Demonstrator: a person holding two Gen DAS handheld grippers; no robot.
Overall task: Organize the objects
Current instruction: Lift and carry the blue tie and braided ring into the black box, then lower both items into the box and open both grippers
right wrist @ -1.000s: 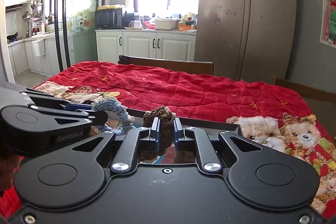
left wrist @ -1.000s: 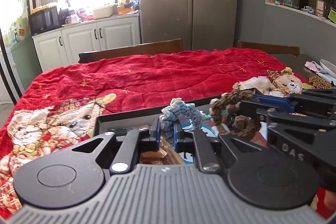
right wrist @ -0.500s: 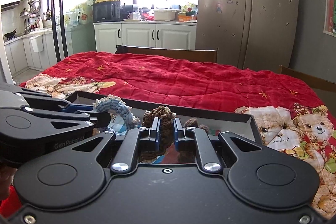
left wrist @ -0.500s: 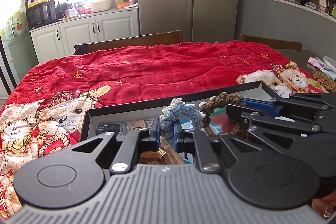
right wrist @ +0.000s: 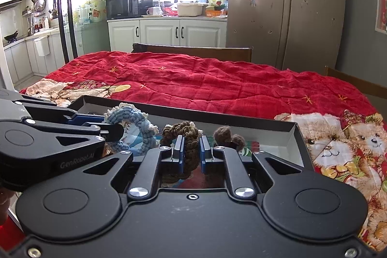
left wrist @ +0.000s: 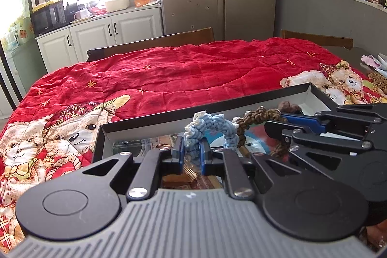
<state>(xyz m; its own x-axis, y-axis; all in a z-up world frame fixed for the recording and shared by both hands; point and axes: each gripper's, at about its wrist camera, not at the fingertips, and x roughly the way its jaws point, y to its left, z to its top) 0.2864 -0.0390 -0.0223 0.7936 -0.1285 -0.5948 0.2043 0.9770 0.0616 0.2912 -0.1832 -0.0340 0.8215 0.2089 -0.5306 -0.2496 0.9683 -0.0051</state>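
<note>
Both claws are loaded and sit side by side over the black box (left wrist: 241, 105), which lies on the red quilt (left wrist: 193, 74) at its near edge.

Left gripper (left wrist: 192, 152): jaws pinched on one end of the blue crochet ring (left wrist: 210, 123). The ring arcs up out of the jaws and curves right, toward the other claw; its far end hangs just above the box floor.

Right gripper (right wrist: 191, 152): jaws clamped on the brown crochet ring (right wrist: 181, 134), which stands roughly upright between the fingers, loop above, the rest trailing below the jaws.

Key relation: both rings are directly over the box interior, the box's long axis running left to right across both claws. Blue sits toward the box's left end, brown toward the middle. The rings look like they nearly touch where they meet; can't tell if they're actually in contact.

Likely next step: lower and release, no sideways travel needed.

Count: two crochet rings, one per claw. One brown pom-pom piece (right wrist: 228, 134) in the box, just right of the right gripper. One box.
</note>
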